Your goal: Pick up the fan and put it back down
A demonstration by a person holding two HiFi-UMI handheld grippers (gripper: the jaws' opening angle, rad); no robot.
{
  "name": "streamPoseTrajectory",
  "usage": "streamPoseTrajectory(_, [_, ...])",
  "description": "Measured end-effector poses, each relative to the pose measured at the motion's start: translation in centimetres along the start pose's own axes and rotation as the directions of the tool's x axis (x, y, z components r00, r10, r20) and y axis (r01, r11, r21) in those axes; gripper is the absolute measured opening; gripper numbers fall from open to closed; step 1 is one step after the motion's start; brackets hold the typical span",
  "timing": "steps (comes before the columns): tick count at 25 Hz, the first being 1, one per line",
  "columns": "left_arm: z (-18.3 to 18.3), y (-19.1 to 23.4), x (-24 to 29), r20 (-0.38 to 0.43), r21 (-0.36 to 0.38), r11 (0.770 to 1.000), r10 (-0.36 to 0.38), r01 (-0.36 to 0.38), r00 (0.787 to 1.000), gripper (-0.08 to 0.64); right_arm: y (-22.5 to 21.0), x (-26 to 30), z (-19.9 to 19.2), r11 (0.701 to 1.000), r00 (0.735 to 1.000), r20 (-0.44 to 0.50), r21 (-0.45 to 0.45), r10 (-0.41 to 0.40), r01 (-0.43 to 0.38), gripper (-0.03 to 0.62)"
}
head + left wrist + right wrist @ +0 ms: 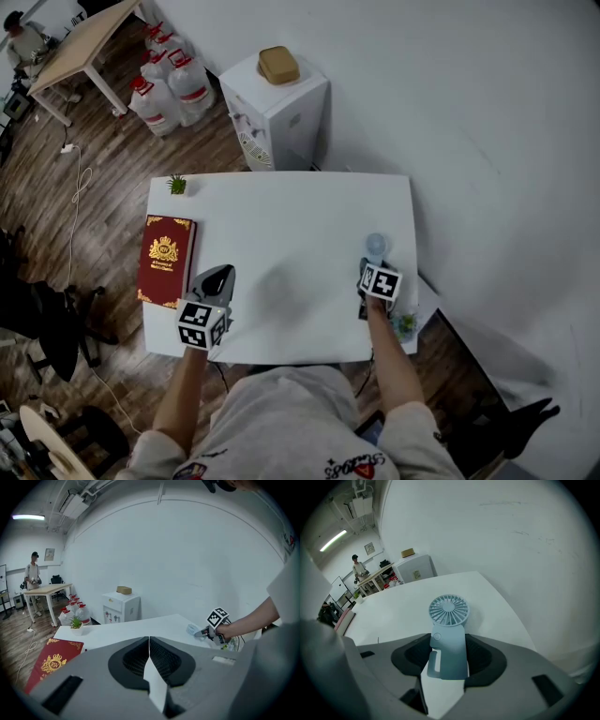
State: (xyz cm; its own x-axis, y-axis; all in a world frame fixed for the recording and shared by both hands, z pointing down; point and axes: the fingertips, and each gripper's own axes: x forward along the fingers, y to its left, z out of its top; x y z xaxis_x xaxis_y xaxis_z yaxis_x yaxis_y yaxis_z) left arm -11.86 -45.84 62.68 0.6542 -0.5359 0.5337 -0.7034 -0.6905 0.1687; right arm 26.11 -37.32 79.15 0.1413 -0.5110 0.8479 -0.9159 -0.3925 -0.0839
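A small pale-blue handheld fan (448, 611) is clamped by its handle between the jaws of my right gripper (447, 656), with its round grille pointing away over the white table (393, 611). In the head view the fan (375, 246) sticks out ahead of the right gripper (373, 267) near the table's right edge, low over the top. My left gripper (217, 277) hovers over the table's front left, its jaws closed tip to tip with nothing between them (149, 641). The left gripper view also shows the fan (192, 630) far off to the right.
A red book (167, 261) lies at the table's left edge, with a small potted plant (177, 185) at the far left corner. A white cabinet (281, 108) stands behind the table, water bottles (169, 89) beside it. A person (33, 573) stands by a wooden table far off.
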Motion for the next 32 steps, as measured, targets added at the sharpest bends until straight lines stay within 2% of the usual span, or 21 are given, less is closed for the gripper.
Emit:
streamPoseTrajectory(10, [-0.5,-1.1,-2.1,0.005,0.018,1.0,0.012,-0.012,1.0,0.006,0.3,-0.2,-1.6,1.0,0.999,-0.027,-0.014,0.021,-0.021,0.224])
streamPoseTrajectory(13, [-0.7,-1.7,-2.8,0.007,0.026,1.0,0.007,-0.007,1.0,0.006,0.6,-1.3,-1.3,1.0,1.0,0.008,-0.014,0.019,-0.019,0.225])
streamPoseTrajectory(16, [-0.6,-2.4,-3.3,0.019,0.035,0.999,0.0,-0.001,1.0,0.006,1.0,-3.0,0.1,0.999,0.995,0.09,-0.02,0.035,-0.033,0.216])
streamPoseTrajectory(19, [-0.3,-3.1,-4.1,0.036,0.046,0.999,-0.007,0.005,0.999,0.006,1.1,-5.4,0.8,0.999,0.987,0.153,-0.013,0.043,-0.041,0.185])
streamPoseTrajectory(27, [0.8,-5.6,-6.0,0.098,0.075,0.997,-0.036,0.028,0.995,0.006,2.9,-12.9,3.6,0.994,0.921,0.379,-0.092,0.09,-0.059,0.018])
streamPoseTrajectory(29, [1.2,-6.1,-6.6,0.114,0.078,0.997,-0.037,0.029,0.993,0.006,4.1,-15.3,4.3,0.988,0.891,0.434,-0.125,0.134,-0.088,0.005])
streamPoseTrajectory(32, [2.3,-6.7,-7.6,0.147,0.087,0.996,-0.038,0.025,0.988,0.006,6.3,-19.8,6.0,0.972,0.827,0.521,-0.198,0.213,-0.125,0.005])
